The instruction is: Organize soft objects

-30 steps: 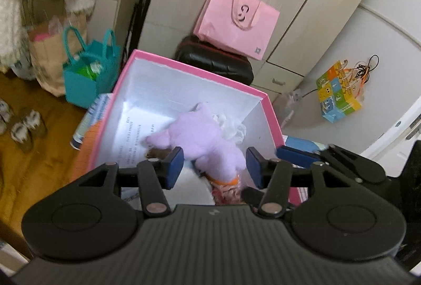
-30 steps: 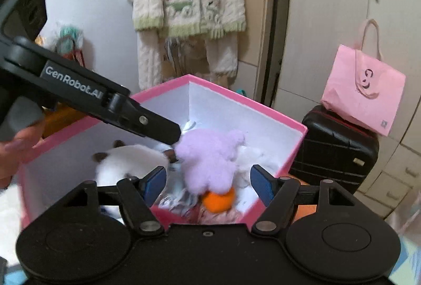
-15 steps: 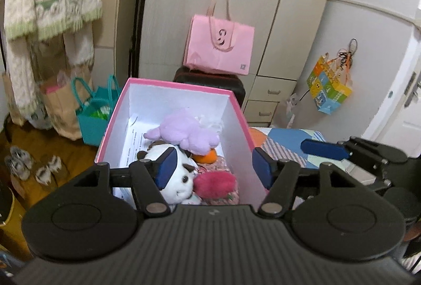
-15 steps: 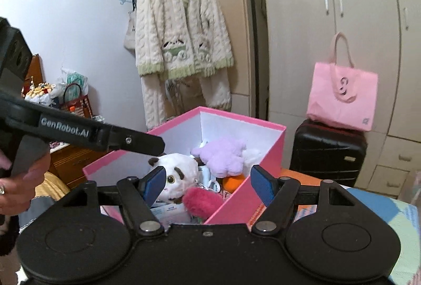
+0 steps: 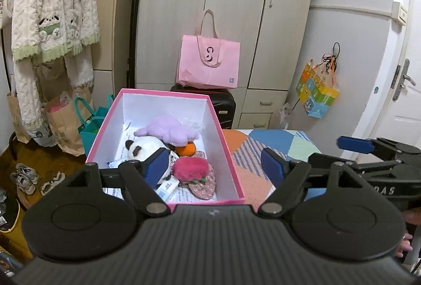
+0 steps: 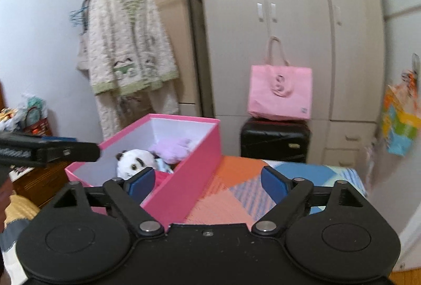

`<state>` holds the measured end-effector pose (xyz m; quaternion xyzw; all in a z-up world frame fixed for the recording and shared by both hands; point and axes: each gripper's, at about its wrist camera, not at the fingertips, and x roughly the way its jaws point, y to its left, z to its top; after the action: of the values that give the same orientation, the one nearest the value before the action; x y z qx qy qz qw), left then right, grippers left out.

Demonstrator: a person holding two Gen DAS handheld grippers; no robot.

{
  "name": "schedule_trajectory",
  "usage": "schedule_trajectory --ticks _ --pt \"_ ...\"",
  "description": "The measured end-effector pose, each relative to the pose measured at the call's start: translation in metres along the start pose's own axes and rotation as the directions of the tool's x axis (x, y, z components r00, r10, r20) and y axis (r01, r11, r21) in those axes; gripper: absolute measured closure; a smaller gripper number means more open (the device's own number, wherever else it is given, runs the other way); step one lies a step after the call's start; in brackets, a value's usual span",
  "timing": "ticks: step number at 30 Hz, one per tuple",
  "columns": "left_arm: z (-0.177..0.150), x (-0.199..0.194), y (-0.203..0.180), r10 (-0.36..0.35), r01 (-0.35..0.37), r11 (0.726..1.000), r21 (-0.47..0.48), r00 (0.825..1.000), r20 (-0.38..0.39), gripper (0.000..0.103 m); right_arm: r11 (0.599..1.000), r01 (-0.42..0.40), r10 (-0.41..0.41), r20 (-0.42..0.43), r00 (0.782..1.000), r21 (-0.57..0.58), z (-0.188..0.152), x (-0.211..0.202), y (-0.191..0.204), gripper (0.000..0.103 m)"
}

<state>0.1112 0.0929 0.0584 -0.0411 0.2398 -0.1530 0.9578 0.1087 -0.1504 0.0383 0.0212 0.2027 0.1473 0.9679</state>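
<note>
A pink box (image 5: 163, 93) with white inner walls stands on a table with a patchwork cover (image 5: 252, 179). Inside lie a purple plush (image 5: 168, 131), a panda plush (image 5: 143, 146), an orange ball (image 5: 187, 149), a magenta fluffy toy (image 5: 190, 166) and a floral cloth (image 5: 202, 186). My left gripper (image 5: 215, 166) hovers short of the box's near end, jaws opening, nothing between them. My right gripper (image 6: 208, 182) is over the table to the right of the box (image 6: 189, 179), jaws also opening and empty. The panda (image 6: 133, 161) and purple plush (image 6: 171, 146) show over the rim.
A pink tote bag (image 5: 209, 65) sits on a black suitcase (image 6: 275, 139) before a wardrobe (image 5: 223, 8). A knitted cardigan (image 5: 50, 8) hangs at left above paper bags (image 5: 64, 127), a teal bag (image 5: 90, 127) and shoes (image 5: 26, 177). A colourful bag (image 5: 317, 95) hangs by the door.
Both grippers have drawn back and up from the box, so it now looks smaller and farther off. Their jaws have spread wider. The toys stay in the box.
</note>
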Motion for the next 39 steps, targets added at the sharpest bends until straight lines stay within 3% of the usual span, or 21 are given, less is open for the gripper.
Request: schedule_trajectory --ticks 6,10,16,21,24,30,39 --pt "-0.019 -0.002 -0.011 0.016 -0.016 1.000 0.001 1.000 0.011 0.011 0.997 0.080 -0.080 -0.010 0.997 0.015 -0.015 -0.011 -0.006 0.000" --pt "-0.027 0.002 -0.012 0.036 -0.035 0.999 -0.018 0.999 0.008 0.005 0.979 0.200 -0.199 -0.012 0.980 0.031 -0.022 -0.023 -0.004 0.000" --pt "-0.035 0.003 -0.022 0.075 -0.075 0.997 0.021 0.997 0.027 0.005 0.977 0.186 -0.194 0.061 0.979 0.107 -0.028 -0.046 -0.004 0.000" --pt "-0.035 -0.004 -0.033 0.072 -0.073 0.997 0.036 0.997 0.038 0.005 0.971 0.220 -0.223 0.026 0.974 0.088 -0.030 -0.054 0.002 0.000" --pt "-0.037 -0.011 -0.041 0.100 -0.103 0.993 0.060 0.993 0.056 0.005 0.978 0.193 -0.196 0.032 0.980 0.079 -0.032 -0.062 0.002 0.000" --pt "-0.044 -0.022 -0.052 0.157 -0.164 0.982 0.092 0.985 0.077 0.001 0.971 0.222 -0.225 0.028 0.974 0.090 -0.035 -0.074 0.000 0.000" --pt "-0.051 -0.029 -0.059 0.203 -0.211 0.971 0.110 0.976 0.076 0.000 0.949 0.312 -0.312 -0.016 0.950 0.045 -0.046 -0.076 -0.003 0.000"
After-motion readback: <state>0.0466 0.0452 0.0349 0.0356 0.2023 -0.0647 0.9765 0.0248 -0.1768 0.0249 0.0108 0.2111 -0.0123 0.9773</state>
